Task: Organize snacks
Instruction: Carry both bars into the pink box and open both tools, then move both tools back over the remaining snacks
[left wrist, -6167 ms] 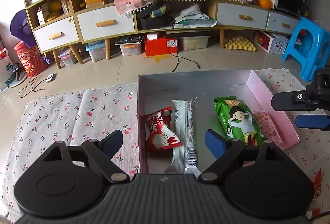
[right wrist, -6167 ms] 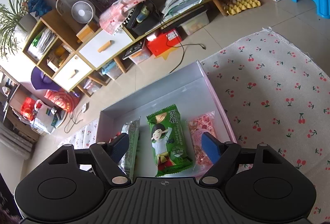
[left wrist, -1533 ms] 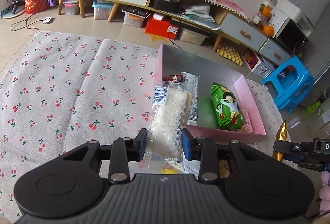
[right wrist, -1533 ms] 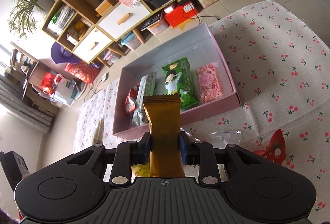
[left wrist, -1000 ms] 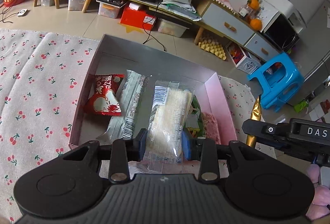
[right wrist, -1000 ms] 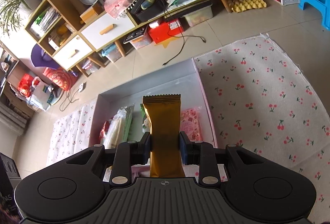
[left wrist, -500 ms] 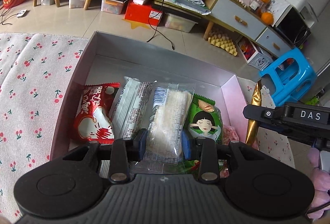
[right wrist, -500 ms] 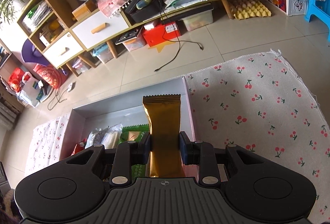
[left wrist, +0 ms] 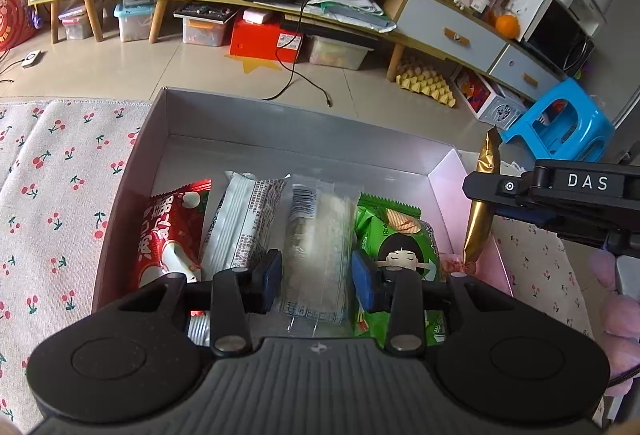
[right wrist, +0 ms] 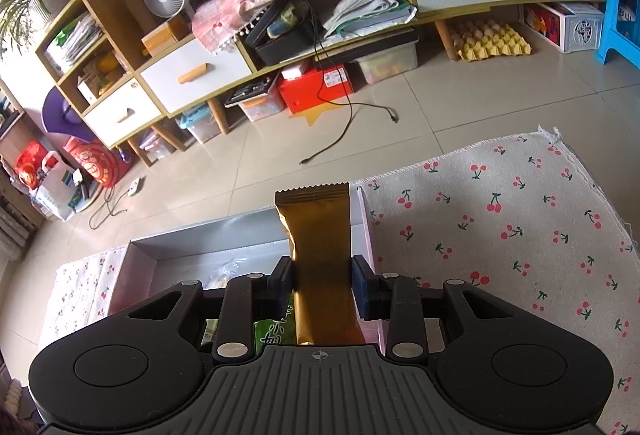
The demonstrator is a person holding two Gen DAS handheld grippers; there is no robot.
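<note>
Left tongs (left wrist: 317,277) parted around clear cracker packet (left wrist: 316,247) lying in pink box (left wrist: 224,115); right tongs (right wrist: 322,283) clamped on gold snack bar (right wrist: 320,247) over box's right edge.

Right hand-held gripper (right wrist: 322,285) clamped on gold snack packet (right wrist: 320,255), held upright over the pink box's (right wrist: 366,231) right wall; cherry-print cloth (right wrist: 500,235) beneath.

Pink box (left wrist: 468,187), grey inside; beside box, white cloth (left wrist: 60,171) with red cherries. In box: red packet (left wrist: 168,227), green packet (left wrist: 394,231). Gold packet (right wrist: 322,255).
</note>
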